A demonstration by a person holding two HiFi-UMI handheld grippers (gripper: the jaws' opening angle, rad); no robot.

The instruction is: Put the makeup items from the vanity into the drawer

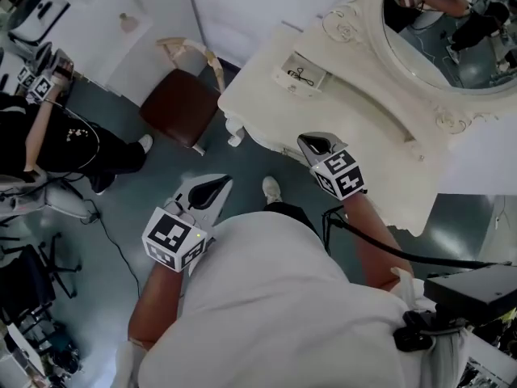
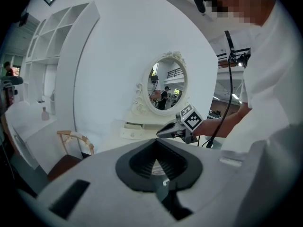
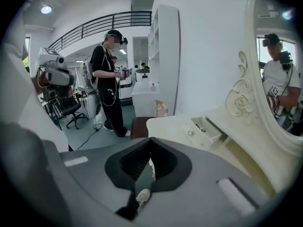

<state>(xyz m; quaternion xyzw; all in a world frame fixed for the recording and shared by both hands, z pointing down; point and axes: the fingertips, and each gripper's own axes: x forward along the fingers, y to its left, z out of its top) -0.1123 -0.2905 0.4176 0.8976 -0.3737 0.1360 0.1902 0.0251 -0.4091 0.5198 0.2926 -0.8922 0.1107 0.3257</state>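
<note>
**Both grippers empty, drawer standing open**

I see one small black item (image 1: 302, 76) lying in the small cream open drawer (image 1: 287, 80) at the left end of the cream carved vanity (image 1: 363, 128). Its length runs roughly along the drawer, but it is too small for me to tell which way it points. My right gripper (image 1: 312, 143) hangs over the vanity's front edge, fingers pressed together on nothing. My left gripper (image 1: 213, 187) is off the front left corner, over the floor, jaws likewise together and empty.
</note>
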